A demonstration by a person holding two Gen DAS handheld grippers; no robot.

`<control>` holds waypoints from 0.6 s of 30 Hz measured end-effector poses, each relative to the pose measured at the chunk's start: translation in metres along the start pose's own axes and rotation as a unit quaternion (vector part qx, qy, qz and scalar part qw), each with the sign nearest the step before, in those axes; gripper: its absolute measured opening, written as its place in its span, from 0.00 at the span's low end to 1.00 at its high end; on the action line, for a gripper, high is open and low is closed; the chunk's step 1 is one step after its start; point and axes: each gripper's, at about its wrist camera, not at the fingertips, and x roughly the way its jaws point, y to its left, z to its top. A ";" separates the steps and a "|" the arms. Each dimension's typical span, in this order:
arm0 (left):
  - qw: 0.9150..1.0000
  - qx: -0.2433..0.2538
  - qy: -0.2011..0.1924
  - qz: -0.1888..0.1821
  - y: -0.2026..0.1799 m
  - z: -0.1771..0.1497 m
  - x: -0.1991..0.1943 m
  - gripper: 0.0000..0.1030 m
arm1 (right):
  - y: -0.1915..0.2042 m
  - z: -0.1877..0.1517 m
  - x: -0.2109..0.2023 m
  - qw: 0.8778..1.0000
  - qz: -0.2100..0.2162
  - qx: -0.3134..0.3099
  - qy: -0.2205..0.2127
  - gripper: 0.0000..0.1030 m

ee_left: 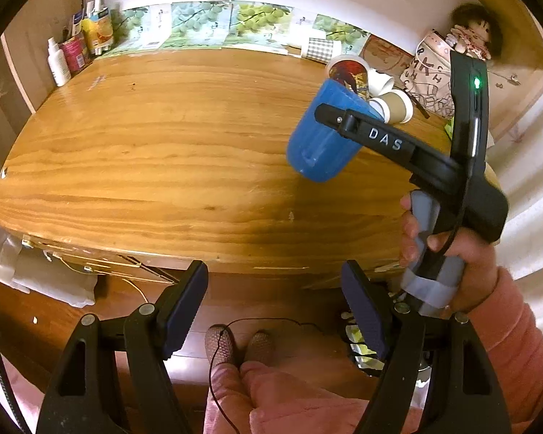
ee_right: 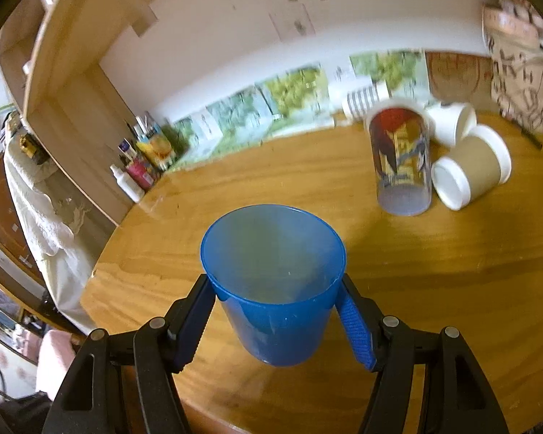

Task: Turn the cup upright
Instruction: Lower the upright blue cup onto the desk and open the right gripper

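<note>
Blue plastic cup (ee_right: 273,289) sits clamped in my right gripper (ee_right: 277,320), tilted above the wooden table (ee_right: 434,271). My left gripper (ee_left: 275,311) hangs empty, jaws apart.

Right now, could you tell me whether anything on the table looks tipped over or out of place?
Yes: behind the blue cup held in the right gripper, a brown-sleeved paper cup and a white paper cup lie on their sides on the table, beside a printed tumbler. No spill shows.

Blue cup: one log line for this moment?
blue cup | held by right gripper, above table, not upright yet | left gripper open, idle
</note>
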 end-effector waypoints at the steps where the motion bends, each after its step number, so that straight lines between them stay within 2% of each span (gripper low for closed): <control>1: 1.000 -0.001 0.002 0.000 0.001 -0.002 0.001 0.76 | 0.000 -0.002 0.000 1.000 -0.001 -0.003 -0.010 0.66; 6: 1.000 -0.012 0.019 0.006 0.006 -0.010 0.008 0.76 | 0.000 -0.015 0.002 0.998 -0.023 -0.014 -0.055 0.66; 10: 1.000 -0.013 0.026 0.011 0.007 -0.016 0.010 0.76 | 0.002 -0.027 0.001 0.992 -0.068 -0.044 -0.100 0.66; 15: 0.999 -0.014 0.039 0.013 0.009 -0.021 0.014 0.76 | 0.003 -0.039 0.008 0.984 -0.097 -0.083 -0.124 0.66; 18: 0.999 -0.013 0.041 0.012 0.008 -0.024 0.014 0.76 | 0.010 -0.045 0.010 0.975 -0.123 -0.125 -0.135 0.66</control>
